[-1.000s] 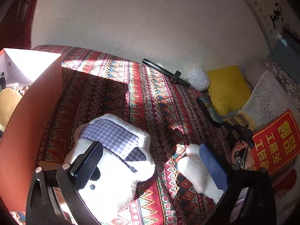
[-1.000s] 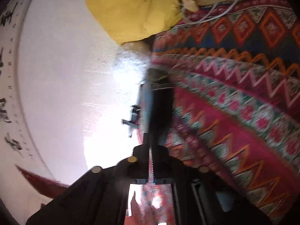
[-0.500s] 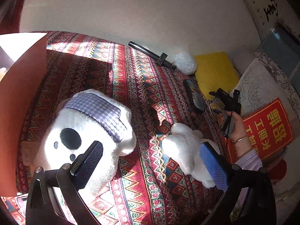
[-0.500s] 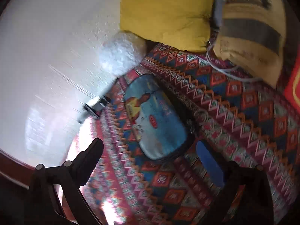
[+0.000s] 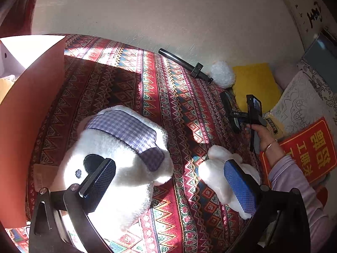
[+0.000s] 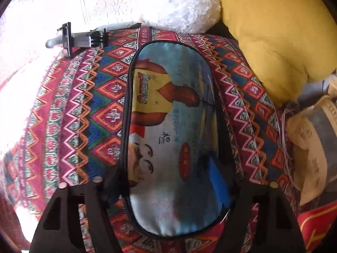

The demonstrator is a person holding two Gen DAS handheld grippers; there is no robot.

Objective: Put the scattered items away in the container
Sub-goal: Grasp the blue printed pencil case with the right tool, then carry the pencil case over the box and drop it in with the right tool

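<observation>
From the left wrist camera, the left gripper (image 5: 168,181) hangs with its jaws spread wide over a bed covered by a red patterned blanket (image 5: 130,88). Its near finger lies against the face of a big white plush toy (image 5: 118,160) that wears a purple checked cap, and its blue-padded far finger overlaps a smaller white plush piece (image 5: 214,168); nothing is clamped between them. A red box (image 5: 29,113) with a white inside stands at the left edge of the bed, well apart from the pouch. Farther off, the right hand (image 5: 260,132) holds the right gripper (image 5: 253,109) down over a dark pouch near a yellow cushion (image 5: 252,80), and a black rod (image 5: 183,64) lies along the wall. From the right wrist camera, the right gripper (image 6: 168,181) has its jaws open on either side of the printed pencil pouch (image 6: 168,130), which lies flat on the blanket (image 6: 80,113); the blue pad of one finger shows at the pouch's right flank, though whether it touches cannot be told. A white fluffy ball (image 6: 185,6) and the cushion (image 6: 273,38) lie beyond the pouch.
</observation>
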